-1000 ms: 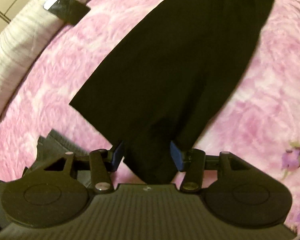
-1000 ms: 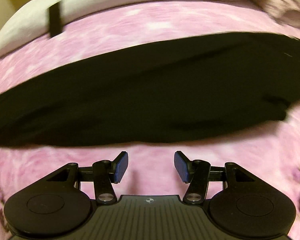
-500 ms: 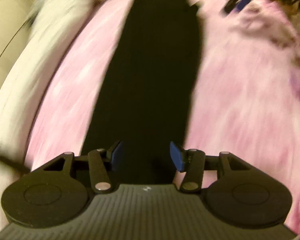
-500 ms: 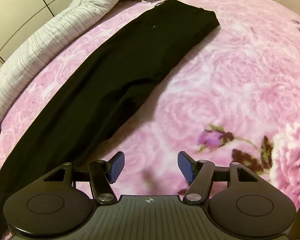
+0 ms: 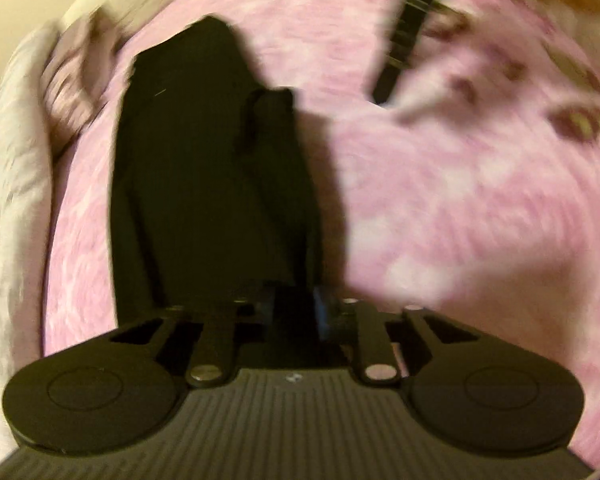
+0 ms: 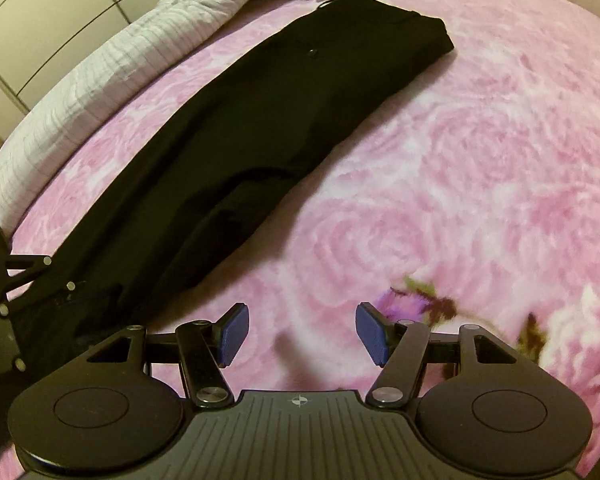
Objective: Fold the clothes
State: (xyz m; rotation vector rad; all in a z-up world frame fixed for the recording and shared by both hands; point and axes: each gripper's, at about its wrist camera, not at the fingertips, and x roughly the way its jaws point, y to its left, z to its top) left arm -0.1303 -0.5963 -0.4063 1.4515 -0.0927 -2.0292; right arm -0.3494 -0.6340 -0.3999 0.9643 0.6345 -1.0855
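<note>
bed: pink rose blanket (image 6: 480, 152) | white pillow (image 6: 100, 80) | beige panels (image 6: 40, 12), perhaps wardrobe

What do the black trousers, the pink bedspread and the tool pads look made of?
Black trousers: smooth matte woven cloth, probably suiting; it lies flat with a crisp edge and a small button.
Pink bedspread: soft plush, possibly fleece; the rose print looks fuzzy.
Pads of the right tool: blue, ribbed, likely rubber or plastic.

open pink bedspread (image 6: 480, 152), trousers (image 6: 260, 120) leftward
</note>
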